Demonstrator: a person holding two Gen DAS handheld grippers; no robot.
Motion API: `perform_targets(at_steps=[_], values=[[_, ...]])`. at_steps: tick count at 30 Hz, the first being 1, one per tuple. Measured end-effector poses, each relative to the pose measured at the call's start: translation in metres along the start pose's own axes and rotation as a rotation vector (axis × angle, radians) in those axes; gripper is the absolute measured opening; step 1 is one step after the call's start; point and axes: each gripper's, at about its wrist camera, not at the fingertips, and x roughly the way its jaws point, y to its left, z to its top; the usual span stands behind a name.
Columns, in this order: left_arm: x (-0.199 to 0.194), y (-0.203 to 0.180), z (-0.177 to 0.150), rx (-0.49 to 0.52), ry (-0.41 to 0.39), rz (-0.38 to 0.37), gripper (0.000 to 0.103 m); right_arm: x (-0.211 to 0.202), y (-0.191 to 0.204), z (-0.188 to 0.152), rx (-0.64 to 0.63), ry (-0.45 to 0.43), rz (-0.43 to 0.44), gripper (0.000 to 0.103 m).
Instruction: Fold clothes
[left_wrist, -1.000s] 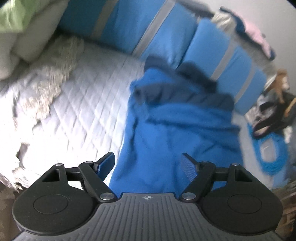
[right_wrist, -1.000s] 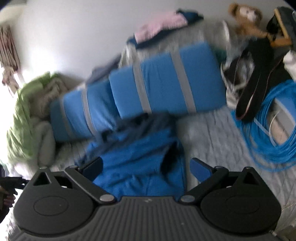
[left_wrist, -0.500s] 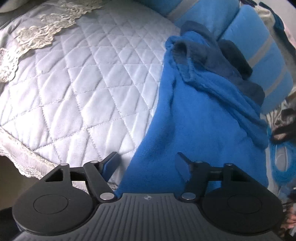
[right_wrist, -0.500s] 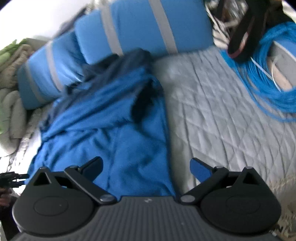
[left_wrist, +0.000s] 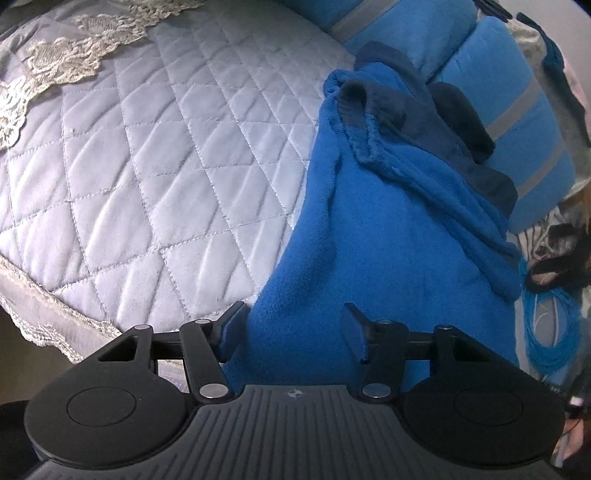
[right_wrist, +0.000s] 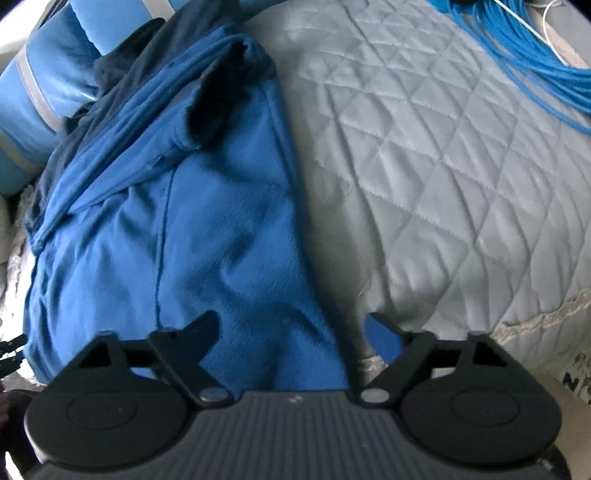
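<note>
A blue fleece garment (left_wrist: 388, 236) with a dark navy lining lies lengthwise on the quilted bed, its far end bunched against the cushions. My left gripper (left_wrist: 293, 332) is open, low over the garment's near left corner, with fleece lying between its blue pads. In the right wrist view the same garment (right_wrist: 207, 221) fills the left half. My right gripper (right_wrist: 295, 336) is open and straddles the garment's near right edge, its left finger over the fleece and its right finger over the grey quilt.
The grey quilted bedspread (left_wrist: 155, 177) has a lace trim (left_wrist: 55, 339) along its near edge. Blue cushions with grey stripes (left_wrist: 517, 85) line the far side. A coil of blue cable (right_wrist: 524, 55) lies on the bed at the right.
Both grippers have dropped down and closer to the garment's near end. The left gripper's pads now stand somewhat closer together around the fleece corner.
</note>
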Motion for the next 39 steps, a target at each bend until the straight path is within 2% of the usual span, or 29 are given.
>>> perform_targets(at_steps=[1, 3, 5, 6, 7, 8, 9, 11, 15, 19, 22, 25, 30, 33, 35, 39], values=[[0.000, 0.000, 0.000, -0.003, 0.000, 0.000, 0.055, 0.001, -0.001, -0.001, 0.007, 0.008, -0.001, 0.071], [0.001, -0.001, 0.000, -0.007, -0.001, 0.002, 0.055, 0.004, -0.002, 0.001, 0.030, 0.019, 0.002, 0.057], [0.002, -0.001, 0.000, -0.009, -0.003, 0.003, 0.052, 0.006, -0.002, 0.002, 0.049, 0.028, 0.011, 0.050], [0.002, 0.000, 0.000, -0.011, -0.004, 0.011, 0.040, 0.007, -0.001, 0.003, 0.056, 0.033, 0.018, 0.033], [0.001, 0.002, 0.000, -0.014, -0.003, 0.023, 0.031, 0.008, 0.000, 0.002, 0.057, 0.043, 0.040, 0.022], [0.001, 0.004, 0.000, -0.021, 0.002, 0.017, 0.016, 0.006, 0.002, 0.000, 0.046, 0.037, 0.049, 0.013], [0.000, 0.006, 0.000, -0.034, 0.006, -0.008, 0.009, 0.004, 0.005, -0.001, 0.034, 0.029, 0.055, 0.011], [-0.004, 0.008, -0.001, -0.051, 0.005, -0.051, 0.008, -0.002, 0.011, -0.005, -0.001, 0.001, 0.064, 0.010], [-0.024, -0.003, -0.004, -0.014, -0.042, -0.087, 0.007, -0.024, 0.013, -0.013, -0.022, -0.065, 0.108, 0.009], [-0.059, -0.017, -0.007, 0.011, -0.109, -0.146, 0.007, -0.057, 0.012, -0.022, -0.009, -0.135, 0.186, 0.008], [-0.081, -0.029, -0.011, 0.031, -0.145, -0.163, 0.007, -0.082, 0.016, -0.031, -0.022, -0.184, 0.241, 0.007], [-0.097, -0.035, -0.022, 0.034, -0.150, -0.177, 0.006, -0.106, 0.020, -0.040, -0.035, -0.233, 0.295, 0.007], [-0.119, -0.027, -0.033, 0.008, -0.134, -0.220, 0.006, -0.137, 0.013, -0.053, -0.007, -0.254, 0.367, 0.007], [-0.117, -0.021, -0.013, -0.034, -0.145, -0.253, 0.006, -0.149, 0.010, -0.042, 0.004, -0.286, 0.401, 0.007], [-0.100, -0.023, 0.013, -0.062, -0.167, -0.268, 0.006, -0.149, 0.019, -0.019, -0.026, -0.328, 0.362, 0.007], [-0.067, -0.028, 0.066, -0.117, -0.210, -0.298, 0.006, -0.113, 0.030, 0.039, -0.009, -0.364, 0.331, 0.007]])
